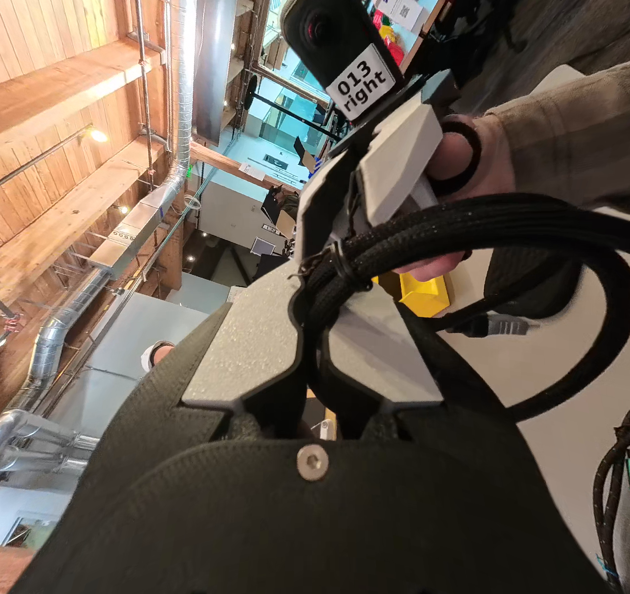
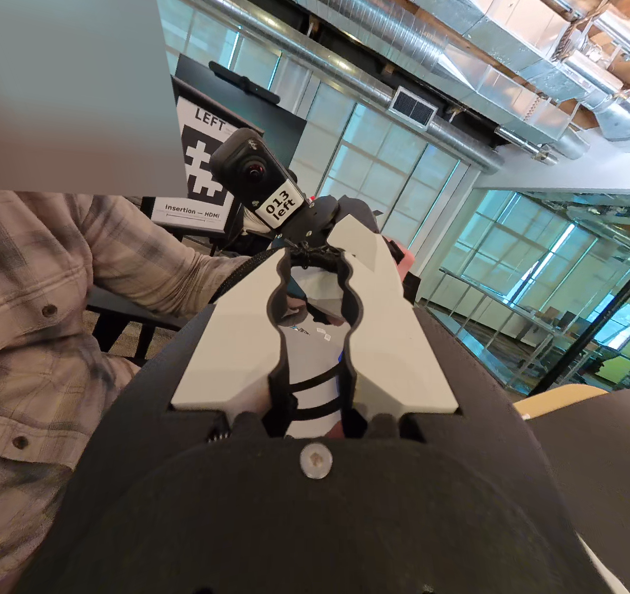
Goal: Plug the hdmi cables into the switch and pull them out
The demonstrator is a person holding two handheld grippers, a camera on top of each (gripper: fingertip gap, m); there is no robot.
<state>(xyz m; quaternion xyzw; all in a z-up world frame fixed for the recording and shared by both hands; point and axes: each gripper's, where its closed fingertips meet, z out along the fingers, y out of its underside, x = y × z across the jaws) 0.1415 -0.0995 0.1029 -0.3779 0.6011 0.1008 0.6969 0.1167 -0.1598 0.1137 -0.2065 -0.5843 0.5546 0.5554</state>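
A coiled black braided HDMI cable point(image 1: 477, 216), bound by a dark wire tie point(image 1: 341, 260), hangs above the white table point(image 1: 552, 386). Its grey plug point(image 1: 504, 325) dangles free inside the loop. My left gripper point(image 1: 317, 301) is shut on the bundle just below the tie. My right gripper point(image 1: 327, 233) comes in from above, held by a hand, with its tips at the tie. In the right wrist view my right gripper point(image 2: 315, 257) is closed on the tied black bundle point(image 2: 315, 263), with the left gripper point(image 2: 361, 246) just beyond. The switch is not in view.
A yellow bin point(image 1: 422, 294) sits on the table behind the loop. Another dark cable bundle point(image 1: 610, 475) lies at the right edge. A person's plaid sleeve point(image 2: 102, 260) is on the left, a sign board point(image 2: 204, 158) behind, and a tan chair back point(image 2: 559, 396) on the right. The tips of one gripper are about 6 cm away from the tips of the other.
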